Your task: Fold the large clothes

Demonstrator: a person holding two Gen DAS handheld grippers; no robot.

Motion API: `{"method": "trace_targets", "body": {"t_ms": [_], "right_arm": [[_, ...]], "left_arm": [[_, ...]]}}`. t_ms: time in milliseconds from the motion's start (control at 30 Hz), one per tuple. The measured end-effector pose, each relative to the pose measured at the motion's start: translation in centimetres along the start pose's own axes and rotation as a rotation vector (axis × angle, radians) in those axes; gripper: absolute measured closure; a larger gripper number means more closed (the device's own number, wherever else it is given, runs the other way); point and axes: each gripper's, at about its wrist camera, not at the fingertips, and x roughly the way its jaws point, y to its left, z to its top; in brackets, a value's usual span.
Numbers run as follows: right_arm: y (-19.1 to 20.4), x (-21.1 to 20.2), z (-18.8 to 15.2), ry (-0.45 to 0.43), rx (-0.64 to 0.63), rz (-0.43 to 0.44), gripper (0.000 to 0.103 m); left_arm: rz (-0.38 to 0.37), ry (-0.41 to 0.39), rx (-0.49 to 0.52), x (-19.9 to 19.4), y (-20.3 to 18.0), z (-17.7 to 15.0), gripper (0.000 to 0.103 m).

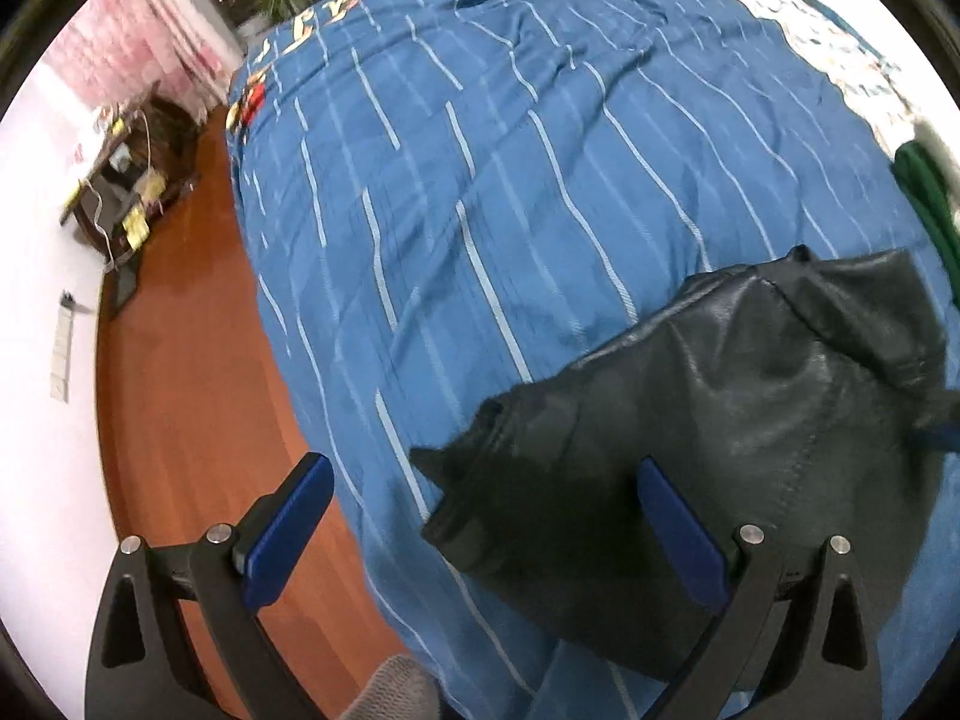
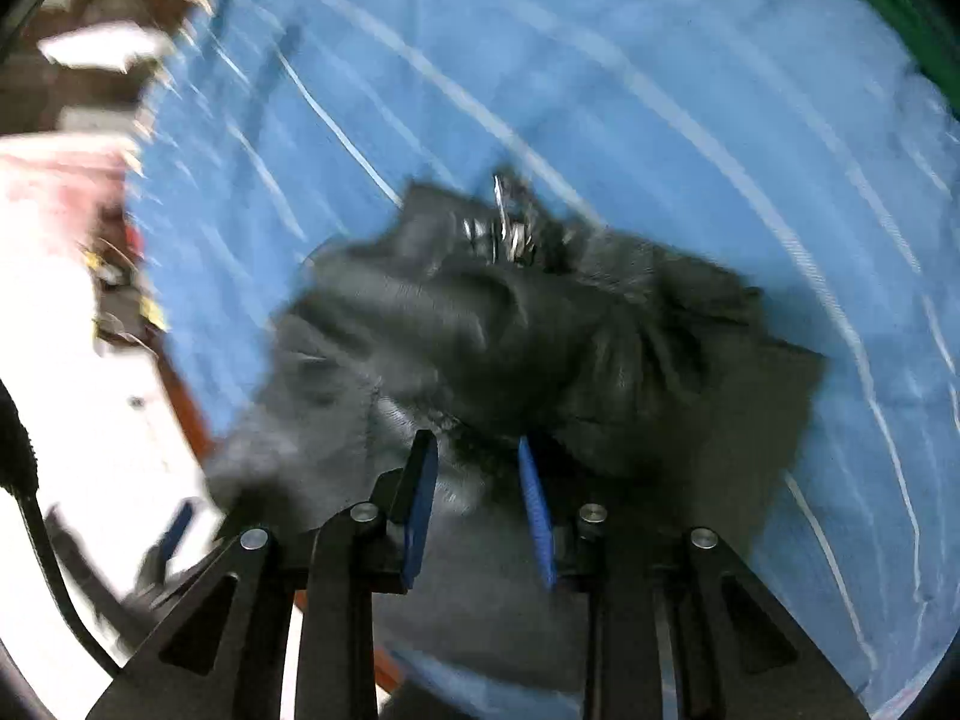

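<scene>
On the striped blue bedspread (image 1: pixel 480 192), crumpled glossy black leather jacket (image 1: pixel 720 420), left gripper (image 1: pixel 480 510) jaws wide apart, right gripper (image 2: pixel 477 504) jaws narrowly apart.

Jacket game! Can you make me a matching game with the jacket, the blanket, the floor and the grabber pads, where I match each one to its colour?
Things:
1. jacket
2. blanket
3. floor
4. pads

Colours:
A. reddish-brown
B. black
C. dark blue, no stripes
D. blue with pale stripes

Pairs: 1-B, 2-D, 3-A, 4-C
</scene>
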Motion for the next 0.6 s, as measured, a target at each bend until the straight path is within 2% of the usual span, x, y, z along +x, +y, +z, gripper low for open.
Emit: {"method": "trace_targets", "body": {"t_ms": [67,133,233,333,400,467,500,533,600], "right_arm": [[-0.9,-1.0,-0.2,-0.041,0.036,0.039,0.072],[-1.1,0.1,0.8,-0.043,0.059,0.072,0.072],[-1.8,5.3,3.1,-0.028,0.119,0.0,0.074],[-1.3,6.0,3.9,-0.045,0.116,-0.032,0.074],[-0.9,4.6,3.2,-0.023,0.098,-0.028,0.073],[-0.9,1.3,2.0,-0.05,0.073,0.04,0.068],[-1.7,-1.2,0.6,-0.071,0.079,0.059,0.058],[-2.1,-2.5,-0.4,-0.088,0.089,0.057,0.045],[-3.2,-4.5,-2.9,-0.114,0.109,0.051,0.044]], "left_arm": [[0.018,-0.008,0.03,0.6,-0.6,0.3,0.0],[0.029,-0.011,0.051,1.1,-1.0,0.5,0.0],[0.062,-0.023,0.1,2.0,-1.8,0.8,0.0],[0.073,-0.006,0.125,2.3,-2.0,1.1,0.0],[0.057,-0.015,0.123,0.9,-1.7,1.0,0.0],[0.039,-0.036,0.121,-1.0,-1.5,0.7,0.0],[0.032,-0.049,0.119,-2.0,-1.4,0.4,0.0],[0.021,-0.063,0.116,-3.2,-1.3,-0.2,0.0],[0.007,-0.063,0.121,-4.2,-1.8,-1.0,0.0]]}}
